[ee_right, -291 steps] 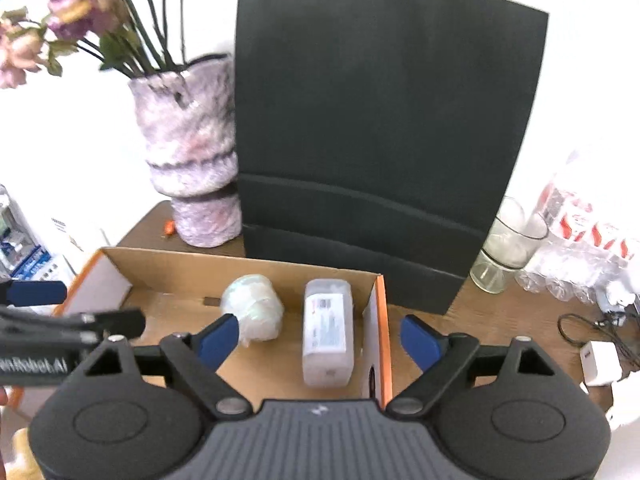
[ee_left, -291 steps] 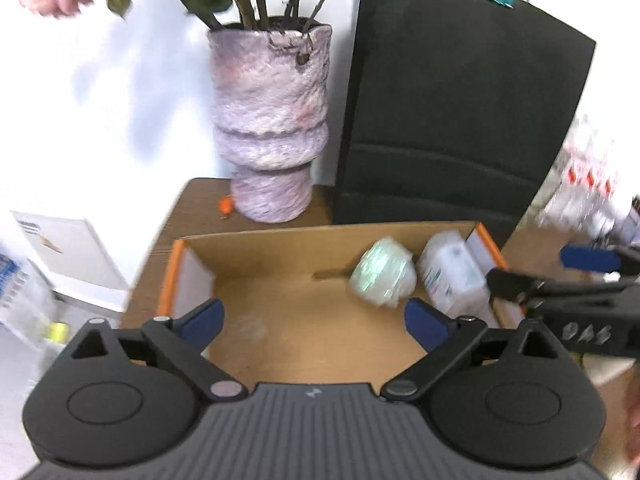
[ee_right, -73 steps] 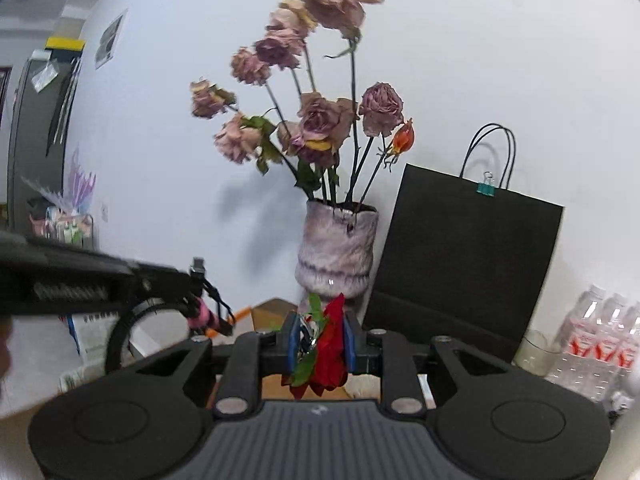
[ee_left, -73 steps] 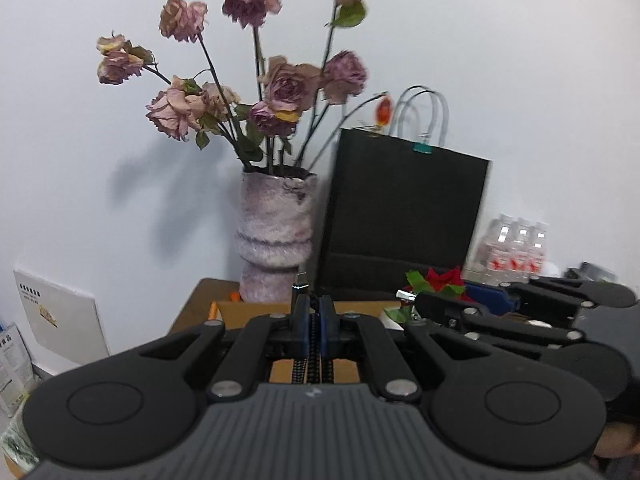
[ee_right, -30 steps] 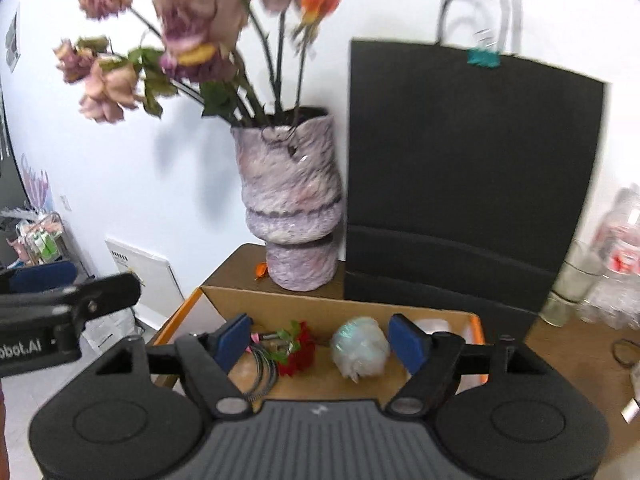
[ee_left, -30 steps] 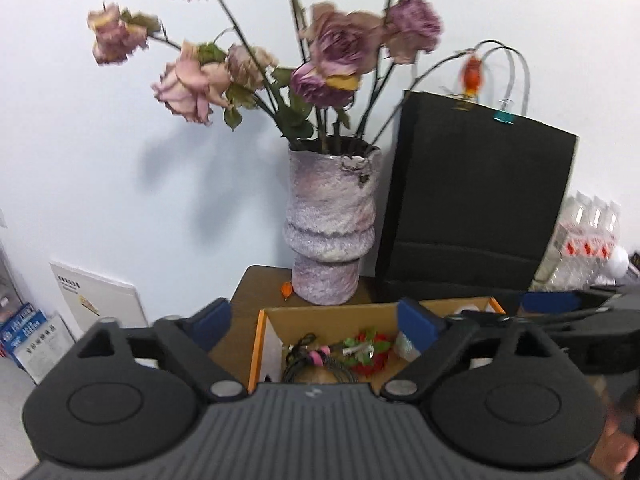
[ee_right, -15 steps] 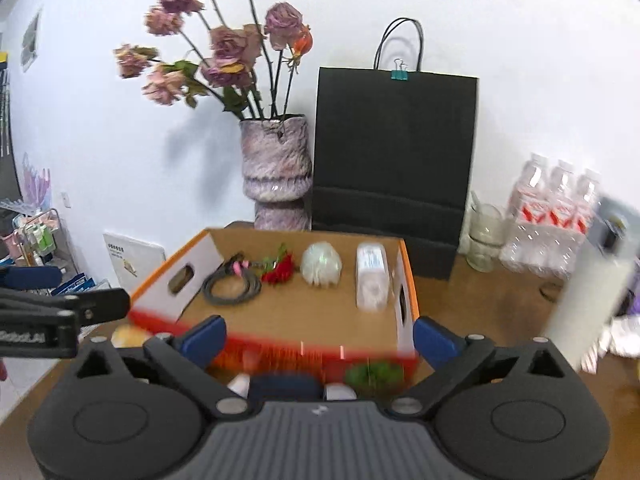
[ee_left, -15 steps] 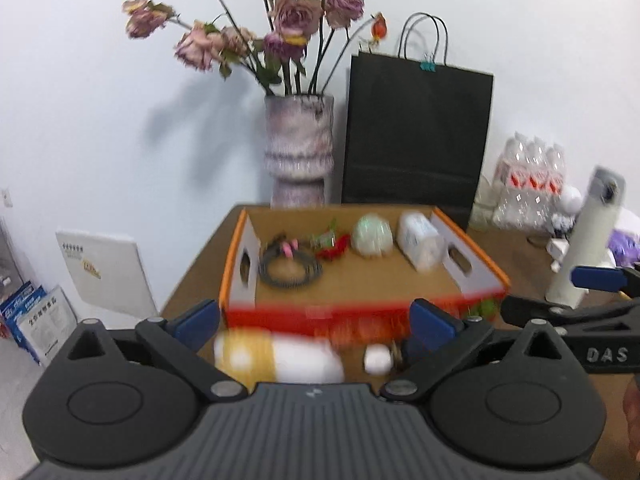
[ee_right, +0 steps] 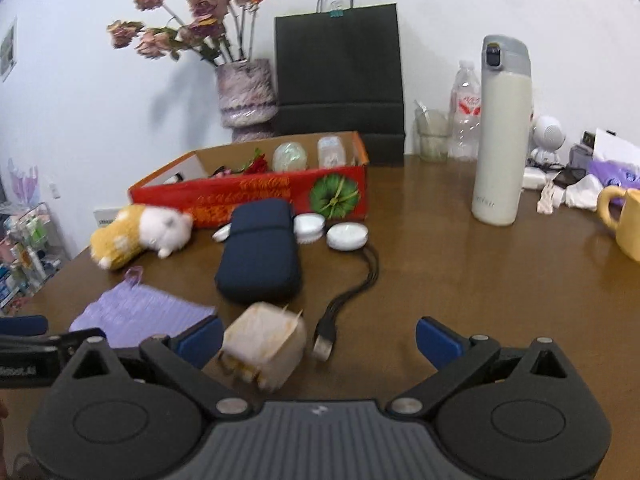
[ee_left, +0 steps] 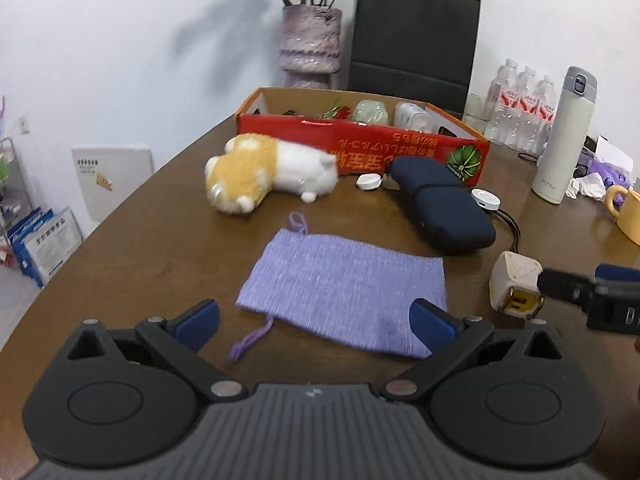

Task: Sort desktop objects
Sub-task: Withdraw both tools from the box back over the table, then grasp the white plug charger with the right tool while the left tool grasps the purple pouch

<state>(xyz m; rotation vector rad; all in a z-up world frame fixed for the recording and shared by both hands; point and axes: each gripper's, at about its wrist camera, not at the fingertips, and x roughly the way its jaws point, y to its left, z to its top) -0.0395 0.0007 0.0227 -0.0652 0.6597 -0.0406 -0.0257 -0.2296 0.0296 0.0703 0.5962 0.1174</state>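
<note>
A red cardboard box (ee_left: 360, 148) at the back of the table holds a cable, a red flower, a pale ball and a white packet. In front of it lie a plush toy (ee_left: 264, 172), a navy case (ee_left: 440, 208), a purple pouch (ee_left: 344, 280) and a white cube charger (ee_left: 516, 288). My left gripper (ee_left: 314, 320) is open above the near edge of the pouch and holds nothing. My right gripper (ee_right: 318, 338) is wide open and empty. The charger (ee_right: 264, 344) sits just inside its left finger, with a USB plug (ee_right: 324, 344) between the jaws.
A white thermos (ee_right: 500, 132), a yellow mug (ee_right: 628, 220), water bottles (ee_left: 520, 104) and clutter fill the right side. A vase (ee_left: 310, 44) and a black paper bag (ee_left: 412, 36) stand behind the box. White round discs (ee_right: 346, 236) lie by the case. The table edge curves at left.
Both grippers pulled back from over the box and sank toward the table, so the loose items in front of it came into view. The right jaws widened.
</note>
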